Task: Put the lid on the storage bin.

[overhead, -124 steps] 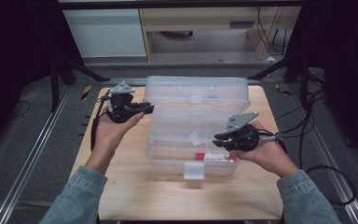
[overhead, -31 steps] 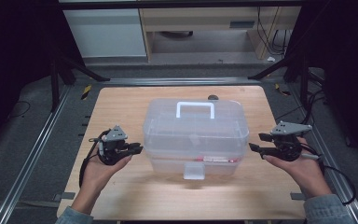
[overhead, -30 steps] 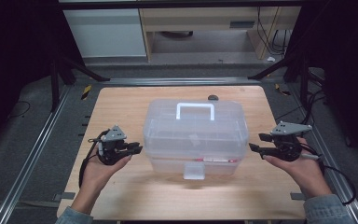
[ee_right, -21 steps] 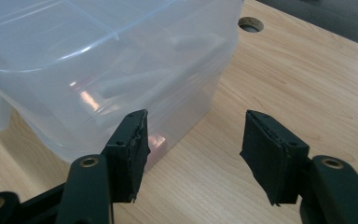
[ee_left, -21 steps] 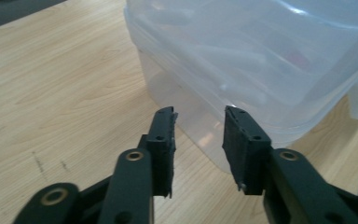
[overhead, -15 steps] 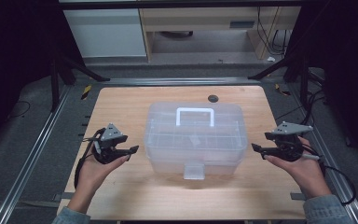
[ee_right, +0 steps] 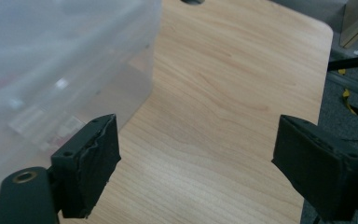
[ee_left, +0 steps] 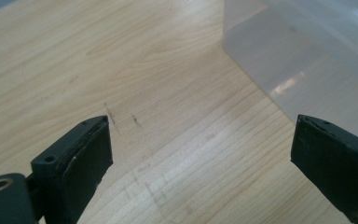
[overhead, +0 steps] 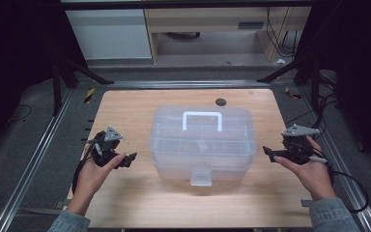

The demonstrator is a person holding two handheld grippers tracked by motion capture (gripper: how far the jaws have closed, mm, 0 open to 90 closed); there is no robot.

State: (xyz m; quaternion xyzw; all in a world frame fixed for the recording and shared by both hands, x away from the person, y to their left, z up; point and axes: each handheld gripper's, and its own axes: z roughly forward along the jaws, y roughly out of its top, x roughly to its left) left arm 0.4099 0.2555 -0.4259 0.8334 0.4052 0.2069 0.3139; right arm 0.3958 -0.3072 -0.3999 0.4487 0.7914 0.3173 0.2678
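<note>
A clear plastic storage box point(overhead: 202, 140) with a white handle point(overhead: 202, 116) and a front latch point(overhead: 201, 176) sits shut in the middle of the wooden table point(overhead: 125, 111). My left gripper point(overhead: 126, 159) hovers to the left of the box, open and holding nothing. In the left gripper view the box corner point(ee_left: 307, 60) lies ahead to the right of my left gripper point(ee_left: 200, 158). My right gripper point(overhead: 269, 153) is off the box's right side, open and bare. The box wall point(ee_right: 60, 65) stands at the left in the right gripper view, my right gripper point(ee_right: 196, 168) beside it.
A dark round hole point(overhead: 221, 102) lies in the table behind the box. Metal rails point(overhead: 34, 164) run along both sides of the table. Cables trail from the grippers. A cabinet and shelf stand beyond the far edge.
The box lid, open four seconds ago, is shut. Both grippers have drawn away from the box to its sides, and the left one has sunk a little lower in the last second.
</note>
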